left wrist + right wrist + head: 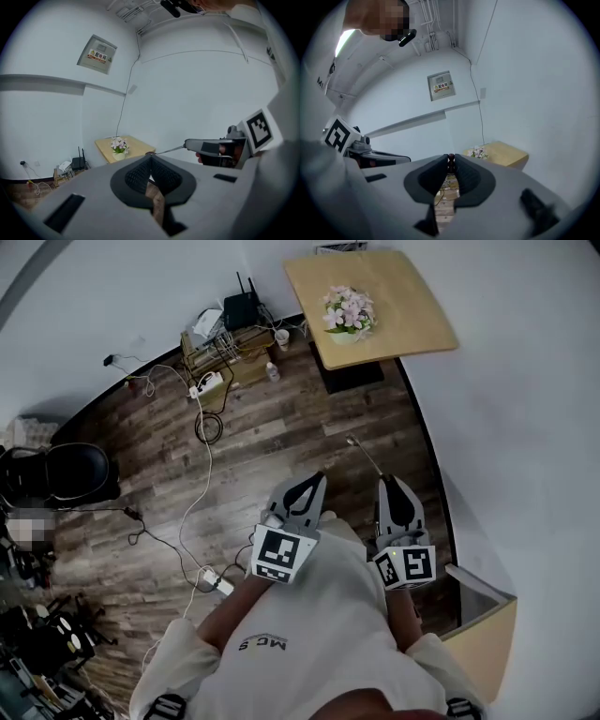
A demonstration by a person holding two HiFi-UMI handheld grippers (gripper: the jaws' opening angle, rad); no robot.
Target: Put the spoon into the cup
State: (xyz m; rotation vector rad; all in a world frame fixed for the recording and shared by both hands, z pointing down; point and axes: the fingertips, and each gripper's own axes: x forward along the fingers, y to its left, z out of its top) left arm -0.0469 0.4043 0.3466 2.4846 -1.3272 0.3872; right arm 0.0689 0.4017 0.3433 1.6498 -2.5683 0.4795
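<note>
- The right gripper [392, 482] is held out from the chest, its jaws clamped on the spoon [364, 454].
- The spoon is seen poking forward from the jaw tips, over the wooden floor [281, 446].
- The left gripper [317, 478] is held just beside it, jaws closed together with nothing between them.
- Well ahead, what looks like a small cup [281, 337] is spotted on the floor near the wooden table [412, 306], on which potted flowers [349, 311] are set.
</note>
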